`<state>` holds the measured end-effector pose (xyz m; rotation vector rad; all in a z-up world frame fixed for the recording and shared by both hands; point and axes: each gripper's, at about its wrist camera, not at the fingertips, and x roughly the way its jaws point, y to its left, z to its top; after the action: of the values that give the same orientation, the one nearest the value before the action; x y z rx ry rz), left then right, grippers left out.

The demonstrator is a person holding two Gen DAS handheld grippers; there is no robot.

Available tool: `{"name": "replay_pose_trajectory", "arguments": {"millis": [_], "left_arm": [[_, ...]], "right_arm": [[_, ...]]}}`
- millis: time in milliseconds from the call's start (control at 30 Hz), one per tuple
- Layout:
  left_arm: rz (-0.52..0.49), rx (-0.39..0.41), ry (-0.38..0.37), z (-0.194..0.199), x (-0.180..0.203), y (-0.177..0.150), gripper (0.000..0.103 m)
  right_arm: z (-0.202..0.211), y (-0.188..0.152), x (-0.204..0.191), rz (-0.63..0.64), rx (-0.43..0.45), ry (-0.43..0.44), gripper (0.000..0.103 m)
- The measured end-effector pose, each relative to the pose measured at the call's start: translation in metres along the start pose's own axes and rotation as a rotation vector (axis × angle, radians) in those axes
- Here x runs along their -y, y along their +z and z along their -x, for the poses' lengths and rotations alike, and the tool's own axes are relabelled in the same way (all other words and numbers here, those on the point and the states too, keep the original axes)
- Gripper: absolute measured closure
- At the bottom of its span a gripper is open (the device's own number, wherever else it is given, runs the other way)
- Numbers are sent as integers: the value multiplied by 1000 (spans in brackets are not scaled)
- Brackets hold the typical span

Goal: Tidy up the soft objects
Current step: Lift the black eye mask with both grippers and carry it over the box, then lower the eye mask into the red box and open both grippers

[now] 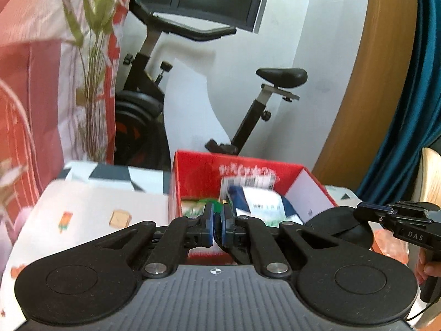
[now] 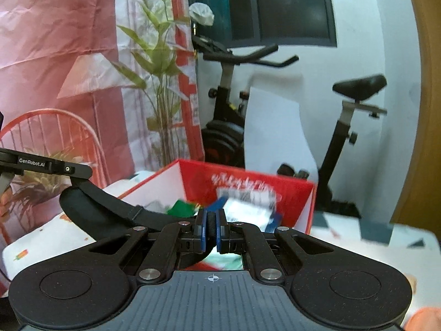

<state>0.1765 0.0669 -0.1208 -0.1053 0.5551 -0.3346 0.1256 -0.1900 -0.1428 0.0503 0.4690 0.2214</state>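
Both grippers hang above a table draped in a white cloth (image 1: pixel 91 209) printed with small toast and carrot motifs and dark geometric patches toward its far edge.

The left gripper (image 1: pixel 217 227) has its blue-padded jaws drawn together, with only a sliver of a gap, and something dark and narrow sits pinched between the pads; it looks like part of a black strap (image 2: pixel 110 207) that sweeps out from under the device, though the blur keeps me from being sure.

The right gripper (image 2: pixel 211 227) is likewise closed, and a dark ribbed piece shows between its pads. In the left wrist view it juts in from the right edge, a hand (image 1: pixel 430 269) wrapped round its handle.

Just beyond both tools stands an open red cardboard box (image 1: pixel 198 176) with white inner walls and white lettering on its far inside wall, set toward the far side of the table. Inside it lie the soft things: a white and navy plastic packet (image 1: pixel 261 204) with a barcode label at its top, leaning against the far wall, and a green pouch (image 2: pixel 180 208) beside it toward the left. Something orange (image 1: pixel 386 240) lies on the cloth near the table's right edge.

Behind the table are a black exercise bike (image 2: pixel 228 127), a pale wall, a dark window (image 2: pixel 289 8), an artificial leafy plant (image 2: pixel 160 55) and a pink and red backdrop (image 2: pixel 55 41).
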Motion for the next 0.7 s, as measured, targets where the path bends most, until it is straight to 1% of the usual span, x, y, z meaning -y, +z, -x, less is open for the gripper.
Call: {"name": "replay_pose_trajectory", "arguments": {"millis": [100, 200, 400, 533, 700], "left_arm": [[7, -1, -3, -9, 0, 9, 97], [2, -22, -5, -20, 1, 11, 97], [-50, -48, 35, -54, 6, 17, 98], [-54, -106, 39, -85, 6, 20, 98], [-95, -205, 49, -120, 10, 9, 98]], "right_arm": [[-7, 14, 5, 22, 16, -17, 97], [-14, 22, 11, 33, 21, -26, 97], [-38, 32, 20, 67, 17, -66, 97], [-67, 29, 30, 87, -31, -109, 97], [-99, 8, 39, 91, -134, -143, 97]]}}
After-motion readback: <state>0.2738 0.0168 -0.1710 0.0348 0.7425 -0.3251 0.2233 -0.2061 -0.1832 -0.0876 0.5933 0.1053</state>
